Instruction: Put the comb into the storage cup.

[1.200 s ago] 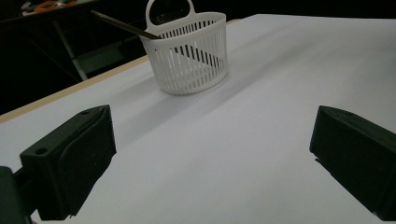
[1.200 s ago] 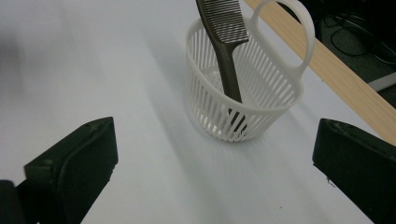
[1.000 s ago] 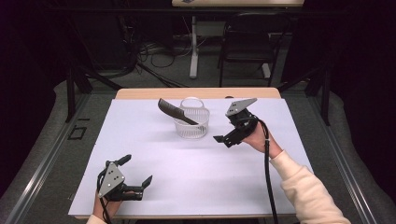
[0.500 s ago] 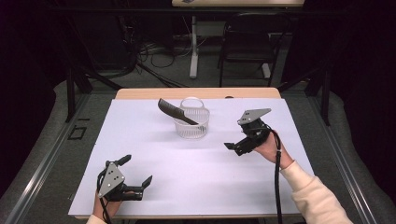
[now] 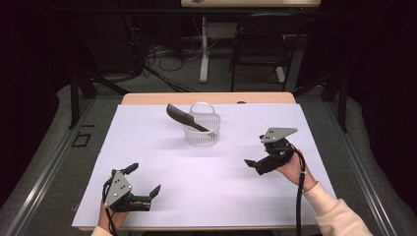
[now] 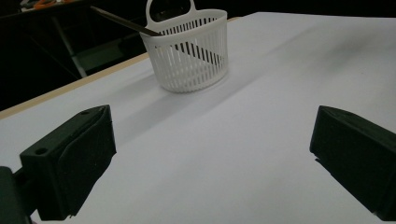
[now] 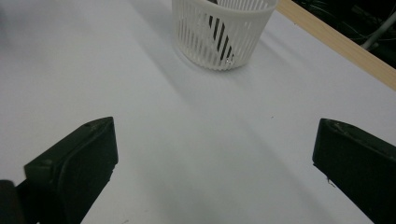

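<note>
A white slatted basket with a loop handle stands on the white-covered table, toward the far middle. A black comb leans in it, its upper end sticking out over the rim to the left. My right gripper hovers to the basket's right and nearer, open and holding nothing. Near the front left edge my left gripper rests open, also holding nothing. The left gripper view has the basket and comb ahead of the wide-apart jaws. In the right gripper view the basket stands ahead of spread jaws.
A strip of bare wood edges the table's far side. Behind the table stand a black chair and a white post among floor cables. Dark frame rails run along both sides of the table.
My right gripper has drawn back from beside the basket, moving right and toward the near edge. The left gripper, basket and comb have stayed put.
</note>
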A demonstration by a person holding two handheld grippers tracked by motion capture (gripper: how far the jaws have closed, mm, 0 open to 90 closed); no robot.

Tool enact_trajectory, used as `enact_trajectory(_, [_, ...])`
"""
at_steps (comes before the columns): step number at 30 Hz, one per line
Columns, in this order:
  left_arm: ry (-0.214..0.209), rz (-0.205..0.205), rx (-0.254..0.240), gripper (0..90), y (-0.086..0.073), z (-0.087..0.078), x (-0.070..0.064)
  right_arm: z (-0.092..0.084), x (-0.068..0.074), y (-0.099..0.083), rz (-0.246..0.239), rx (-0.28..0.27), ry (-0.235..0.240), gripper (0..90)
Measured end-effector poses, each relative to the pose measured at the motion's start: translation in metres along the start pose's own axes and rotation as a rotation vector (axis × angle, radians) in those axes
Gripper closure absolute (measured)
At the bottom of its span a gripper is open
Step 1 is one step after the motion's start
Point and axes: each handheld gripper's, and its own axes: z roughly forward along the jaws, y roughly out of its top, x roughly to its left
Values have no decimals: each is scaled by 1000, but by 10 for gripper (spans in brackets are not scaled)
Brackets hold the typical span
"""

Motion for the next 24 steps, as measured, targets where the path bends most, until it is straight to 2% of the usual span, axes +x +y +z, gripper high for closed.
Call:
enact_trajectory(16, [0, 3, 1, 2, 0, -1, 0, -11, 17, -31, -4, -32, -32, 0])
enact_trajectory(24, [-1, -3, 4, 2, -1, 0, -1, -17, 23, -50, 17, -57, -58, 0])
